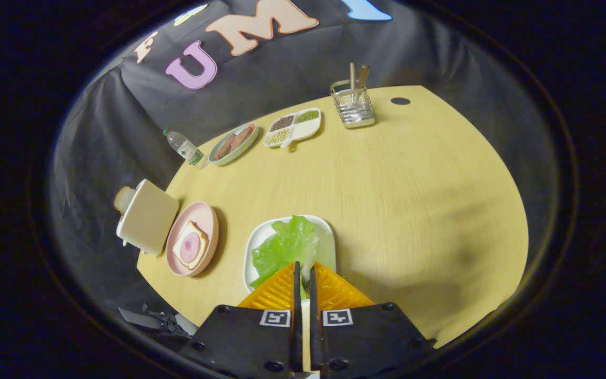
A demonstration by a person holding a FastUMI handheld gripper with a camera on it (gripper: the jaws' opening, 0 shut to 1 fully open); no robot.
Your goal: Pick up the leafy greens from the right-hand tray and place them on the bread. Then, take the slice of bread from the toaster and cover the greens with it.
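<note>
The leafy greens [284, 247] lie over the white right-hand tray [326, 237], just ahead of my fingers. My gripper [304, 269] is closed down to a narrow gap, and the pale stem end of the greens runs into that gap, so both fingers seem to press on it. To the left, a pink plate [205, 216] holds a slice of bread [191, 246] with a round of ham on top. Left of the plate stands a cream toaster [148, 216] with a second slice of bread [123, 199] sticking out of its slot.
At the far side of the round wooden table [413, 200] are a water bottle [183, 146], a green dish of sausages [233, 143], a divided dish of beans [292, 127] and a wire holder with utensils [353, 105]. The table edge runs close behind the toaster.
</note>
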